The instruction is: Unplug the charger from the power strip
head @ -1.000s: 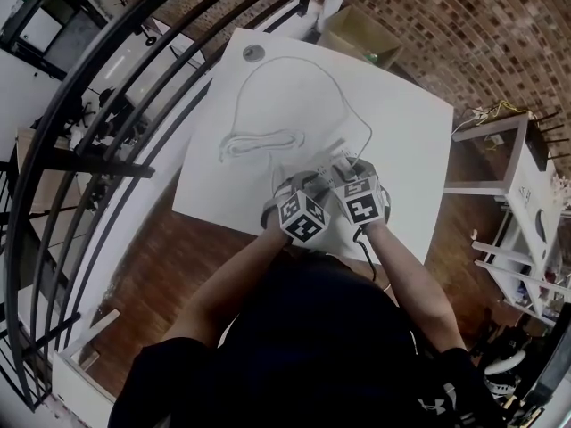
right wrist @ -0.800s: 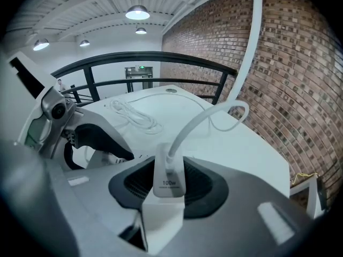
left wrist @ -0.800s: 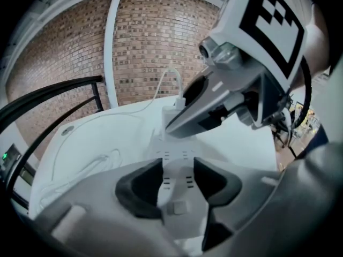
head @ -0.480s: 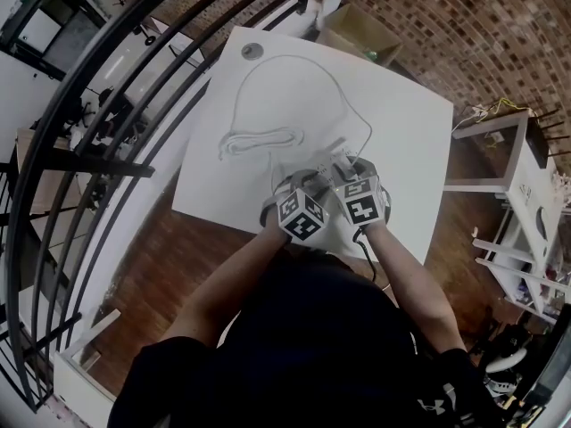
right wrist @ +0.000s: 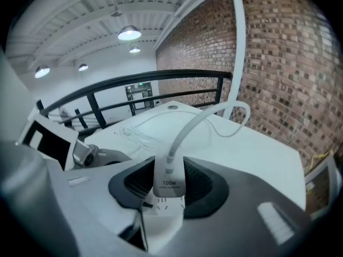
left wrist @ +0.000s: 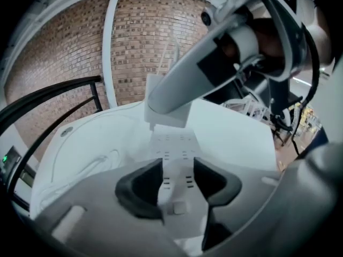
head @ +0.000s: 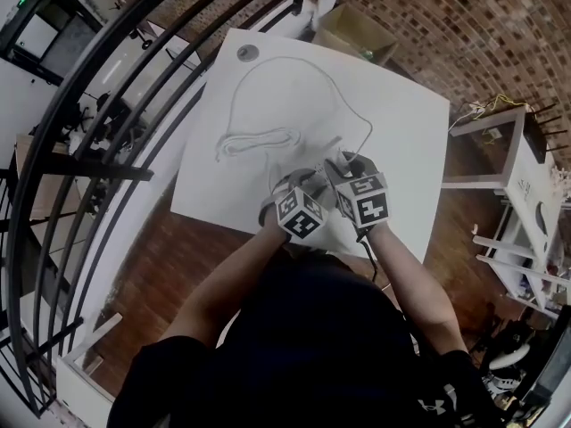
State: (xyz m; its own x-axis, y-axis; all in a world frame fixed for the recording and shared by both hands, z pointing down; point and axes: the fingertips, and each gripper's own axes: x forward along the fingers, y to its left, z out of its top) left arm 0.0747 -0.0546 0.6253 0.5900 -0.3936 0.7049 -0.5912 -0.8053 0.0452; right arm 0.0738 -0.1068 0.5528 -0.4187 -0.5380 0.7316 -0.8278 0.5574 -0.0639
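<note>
Now the left gripper (left wrist: pixel 178 181) points down at the white table (head: pixel 401 123), and its 2 jaws are wide apart but closed on the power strip (left wrist: pixel 177 159). Each dark pad touches 1 long side of the strip, which lies flat on the table. The right gripper (right wrist: pixel 169 186) is just beside the left one, and its jaws are about half open and pressed on the 2 sides of the white charger (right wrist: pixel 167 173). In the left gripper view the charger hangs just above the far end of the strip, and a short prong shows under its corner. A white cable (right wrist: pixel 198 123) rises from the top of the charger, bends over and runs across the table to a loose coil (head: pixel 259 141).
</note>
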